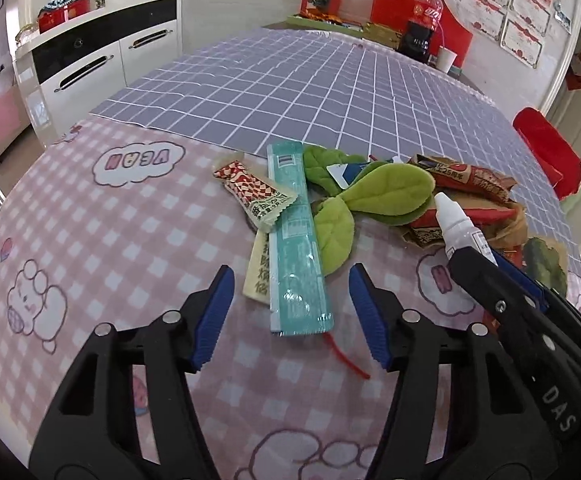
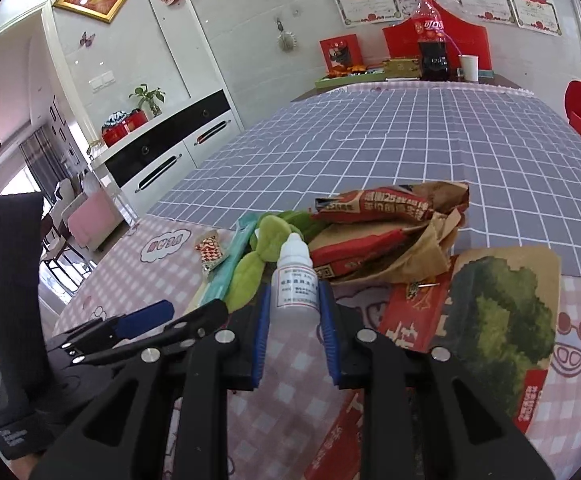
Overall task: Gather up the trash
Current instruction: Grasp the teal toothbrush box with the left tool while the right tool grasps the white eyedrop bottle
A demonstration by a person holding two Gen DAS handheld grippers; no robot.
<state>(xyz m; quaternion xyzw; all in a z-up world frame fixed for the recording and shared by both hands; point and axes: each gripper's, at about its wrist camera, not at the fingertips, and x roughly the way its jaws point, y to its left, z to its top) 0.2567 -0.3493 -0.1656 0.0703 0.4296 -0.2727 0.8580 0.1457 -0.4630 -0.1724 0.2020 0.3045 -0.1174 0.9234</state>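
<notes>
The right gripper [image 2: 295,330] is clamping a small white dropper bottle [image 2: 295,280] between its blue pads, with the bottle standing upright and its cap pointing away from the camera. In the left wrist view the same bottle [image 1: 460,228] is projecting from the right gripper [image 1: 472,258] at the right edge of the trash pile.

The left gripper [image 1: 292,312] is standing partly open with nothing pressed between its pads. It is hovering over the near end of a long teal sachet [image 1: 296,240], which is lying lengthwise between the two pads without touching either.

The trash is lying in a loose pile on the pink checked tablecloth [image 1: 110,232], near its border with the grey grid cloth [image 1: 310,88]. Left of the teal sachet, a red-and-white checked snack wrapper [image 1: 250,192] is overlapping a cream wrapper [image 1: 258,272]. To the right, green fabric leaves [image 1: 386,196] are resting against crumpled red-and-brown wrappers [image 1: 474,192]. In the right wrist view, a flattened paper bag printed with a green tree [image 2: 502,320] is lying just right of the right gripper, beside a red packet [image 2: 414,316].
</notes>
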